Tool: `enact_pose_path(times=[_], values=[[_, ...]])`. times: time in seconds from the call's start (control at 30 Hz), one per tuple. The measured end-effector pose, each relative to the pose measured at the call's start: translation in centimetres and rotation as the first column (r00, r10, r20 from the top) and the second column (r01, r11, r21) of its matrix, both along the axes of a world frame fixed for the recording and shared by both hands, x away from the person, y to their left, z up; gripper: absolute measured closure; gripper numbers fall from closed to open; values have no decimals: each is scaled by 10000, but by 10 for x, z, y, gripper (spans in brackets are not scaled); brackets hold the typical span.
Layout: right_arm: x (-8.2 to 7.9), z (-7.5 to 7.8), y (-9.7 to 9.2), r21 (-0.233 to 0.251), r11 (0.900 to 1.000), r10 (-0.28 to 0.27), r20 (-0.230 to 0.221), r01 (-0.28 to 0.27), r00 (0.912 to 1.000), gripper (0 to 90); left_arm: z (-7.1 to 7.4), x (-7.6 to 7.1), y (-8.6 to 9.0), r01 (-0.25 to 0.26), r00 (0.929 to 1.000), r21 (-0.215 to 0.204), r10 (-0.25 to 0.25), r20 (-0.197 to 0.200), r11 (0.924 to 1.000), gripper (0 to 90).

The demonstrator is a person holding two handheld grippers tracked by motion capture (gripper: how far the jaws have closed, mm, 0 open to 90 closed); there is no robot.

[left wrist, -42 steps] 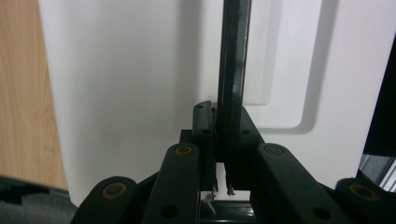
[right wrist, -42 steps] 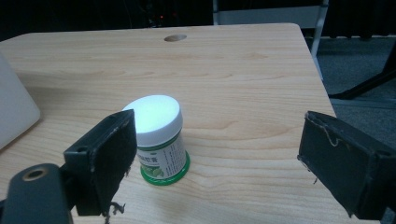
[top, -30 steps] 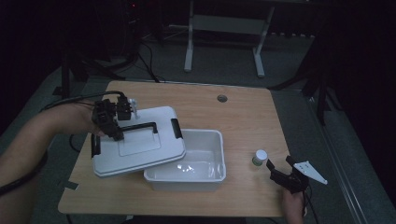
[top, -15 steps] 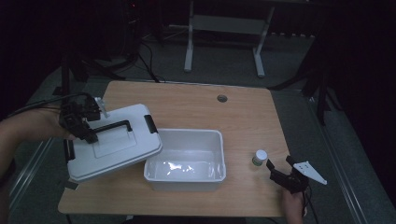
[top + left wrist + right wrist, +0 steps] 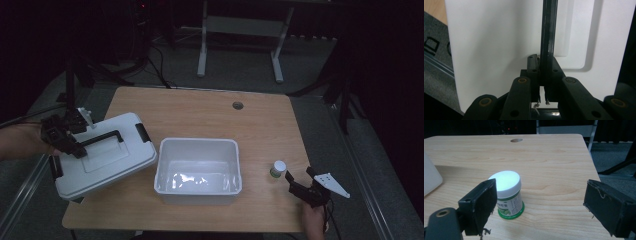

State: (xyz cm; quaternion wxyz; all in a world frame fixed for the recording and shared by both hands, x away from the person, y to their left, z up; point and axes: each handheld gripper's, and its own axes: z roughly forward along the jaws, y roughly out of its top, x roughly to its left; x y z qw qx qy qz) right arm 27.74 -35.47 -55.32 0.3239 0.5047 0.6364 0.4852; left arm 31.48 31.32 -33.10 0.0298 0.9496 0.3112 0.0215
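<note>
clamping the lid's handle (image 5: 547, 37), left tool (image 5: 62, 137) sits at lid (image 5: 102, 155) edge.

My left gripper (image 5: 64, 136) covers the near end of the lid's black handle (image 5: 547, 37); the lid (image 5: 499, 50) runs off the top edge. The small jar's label (image 5: 510, 205) is unreadable.

Reaching in from the left with the left gripper (image 5: 67, 140), jaws clamped tight. Resting at near right with the right gripper (image 5: 298, 184), jaws spread wide.
</note>
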Motion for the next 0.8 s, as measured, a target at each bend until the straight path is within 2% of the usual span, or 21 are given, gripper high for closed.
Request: enact_pose_path(times=[0.03,0.2,0.23,0.3,0.33,0.4,0.53,0.57,0.6,0.67,0.73,0.8], values=[[0,0,0,-1,10000,-16,-5,16,10000,110,-5,0,7,-173,9998,-5,173,42,9999,835],[0,0,0,-19,10000,-11,-4,11,10000,110,-13,1,15,-358,9994,-129,358,7,9993,835],[0,0,0,-32,10000,-17,-15,17,10000,110,-19,3,18,-398,9992,-117,399,55,9991,835],[0,0,0,-47,10000,-21,-26,21,10000,110,-22,4,20,-452,9985,-128,456,294,9989,835],[0,0,0,-47,10000,-21,-26,21,10000,110,-22,4,20,-452,9985,-128,456,294,9989,835],[0,0,1,-52,10000,-30,-34,30,10000,110,-26,5,24,-527,9975,-402,545,456,9978,835],[0,0,1,-53,10000,-24,-39,23,10000,110,-34,6,25,-559,9976,-374,574,400,9977,835],[0,0,1,-65,10000,-20,-42,20,10000,110,-43,8,25,-523,9982,-215,529,273,9984,835],[0,0,1,-84,10000,-14,-29,13,10000,110,-48,10,25,-637,9979,-244,640,132,9977,835],[0,0,1,-55,10000,0,-41,-1,10000,110,-59,11,24,-628,9979,-149,630,121,9979,835],[0,0,1,-32,10000,21,-42,-21,10000,110,-63,12,24,-694,9976,-184,695,-3,9974,835],[0,0,0,-12,10000,58,-26,-58,10000,110,-82,14,20,-663,9975,-133,660,-253,9977,835]])
